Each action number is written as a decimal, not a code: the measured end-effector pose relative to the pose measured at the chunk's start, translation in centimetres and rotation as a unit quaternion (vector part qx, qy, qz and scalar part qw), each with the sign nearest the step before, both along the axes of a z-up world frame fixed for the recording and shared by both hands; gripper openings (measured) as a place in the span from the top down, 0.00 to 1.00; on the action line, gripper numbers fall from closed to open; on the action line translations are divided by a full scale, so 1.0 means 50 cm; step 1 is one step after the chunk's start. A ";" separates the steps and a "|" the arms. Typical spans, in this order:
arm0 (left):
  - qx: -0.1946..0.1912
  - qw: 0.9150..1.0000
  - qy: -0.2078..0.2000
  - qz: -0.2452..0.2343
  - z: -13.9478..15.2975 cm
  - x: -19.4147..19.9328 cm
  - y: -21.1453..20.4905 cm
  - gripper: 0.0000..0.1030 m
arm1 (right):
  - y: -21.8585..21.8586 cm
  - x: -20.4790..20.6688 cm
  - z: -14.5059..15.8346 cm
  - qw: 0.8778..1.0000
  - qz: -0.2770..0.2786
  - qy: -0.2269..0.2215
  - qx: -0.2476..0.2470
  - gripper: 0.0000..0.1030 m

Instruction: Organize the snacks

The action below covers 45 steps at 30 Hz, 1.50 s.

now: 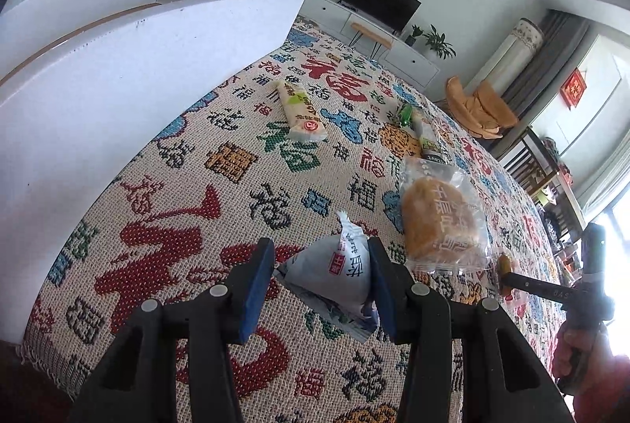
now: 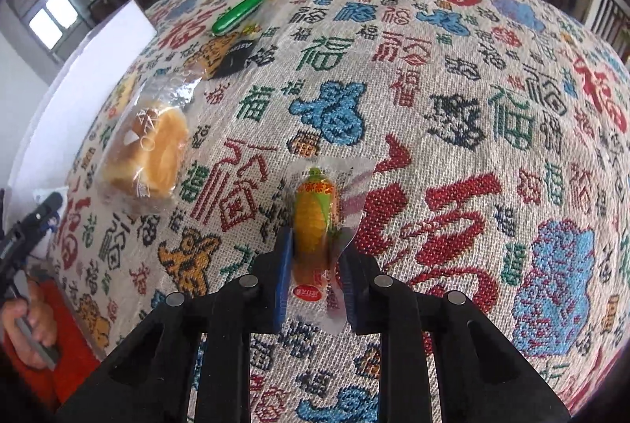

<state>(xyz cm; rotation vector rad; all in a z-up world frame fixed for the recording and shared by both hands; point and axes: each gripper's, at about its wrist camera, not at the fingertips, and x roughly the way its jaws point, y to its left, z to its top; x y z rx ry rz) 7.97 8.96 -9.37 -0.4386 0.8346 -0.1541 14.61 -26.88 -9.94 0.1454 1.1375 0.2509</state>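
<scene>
My left gripper (image 1: 321, 257) is shut on a white and grey triangular snack packet (image 1: 338, 277), held just over the patterned tablecloth (image 1: 177, 218). In the right wrist view my right gripper (image 2: 317, 245) is shut on a clear packet with a yellow corn snack (image 2: 313, 214), its blue pads pressing both sides. On the cloth lie a round bread in a clear wrapper (image 1: 441, 222) (image 2: 145, 155), a long pale bar packet (image 1: 301, 112) and a green-ended packet (image 1: 417, 131) (image 2: 238, 13).
A tall white box (image 1: 118, 68) (image 2: 78, 88) stands along the cloth's left side. A person's hand (image 1: 582, 352) (image 2: 27, 320) grips each tool at the frame edges. A room with a television and chairs lies beyond the table.
</scene>
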 end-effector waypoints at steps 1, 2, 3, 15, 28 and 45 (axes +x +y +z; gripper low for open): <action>0.001 1.000 0.002 -0.001 -0.001 0.001 -0.001 0.54 | 0.003 0.000 -0.003 1.000 0.002 0.001 -0.001 0.77; 0.003 1.000 0.004 -0.001 -0.002 0.002 -0.003 0.54 | 0.011 -0.001 -0.006 1.000 0.010 -0.003 -0.010 0.75; 0.005 1.000 0.005 -0.001 -0.002 0.002 -0.005 0.54 | 0.020 -0.002 -0.007 1.000 0.020 -0.011 -0.019 0.66; 0.009 1.000 0.001 0.004 0.001 -0.002 -0.003 0.54 | 0.098 0.006 0.026 0.993 0.076 -0.042 -0.082 0.79; -0.076 0.997 -0.016 0.009 0.098 -0.058 0.058 0.54 | 0.109 -0.049 0.161 0.985 0.053 -0.073 0.150 0.79; 0.098 0.969 0.040 0.225 0.152 -0.040 0.439 0.18 | 0.814 0.078 0.279 0.928 0.256 -0.032 0.270 0.42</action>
